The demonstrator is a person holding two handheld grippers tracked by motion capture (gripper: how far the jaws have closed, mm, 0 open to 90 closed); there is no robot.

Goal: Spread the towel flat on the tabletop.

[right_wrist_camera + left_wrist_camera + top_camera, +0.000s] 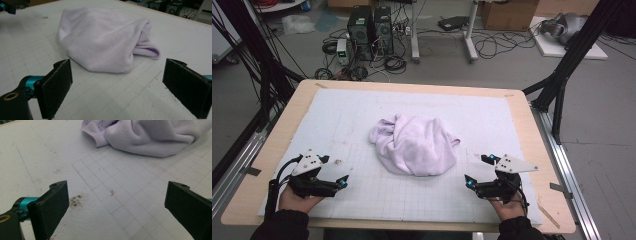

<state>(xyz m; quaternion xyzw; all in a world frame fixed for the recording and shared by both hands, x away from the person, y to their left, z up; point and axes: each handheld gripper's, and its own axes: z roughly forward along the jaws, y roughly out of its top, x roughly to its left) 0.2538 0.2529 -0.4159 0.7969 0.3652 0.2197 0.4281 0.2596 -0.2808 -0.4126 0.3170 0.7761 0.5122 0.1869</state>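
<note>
Item: lilac towel (414, 145), crumpled in one soft heap at the centre of the white gridded mat (362, 107). Long axis runs roughly from the far left to the near right of the mat. The right gripper (476, 171) rests near the heap's right flank, seemingly the nearer; the left gripper (334, 170) lies farther off to the heap's left. Both have their jaws spread wide, holding nothing. Fleecy surface; a hemmed opening, perhaps a sleeve, shows at one end.
</note>
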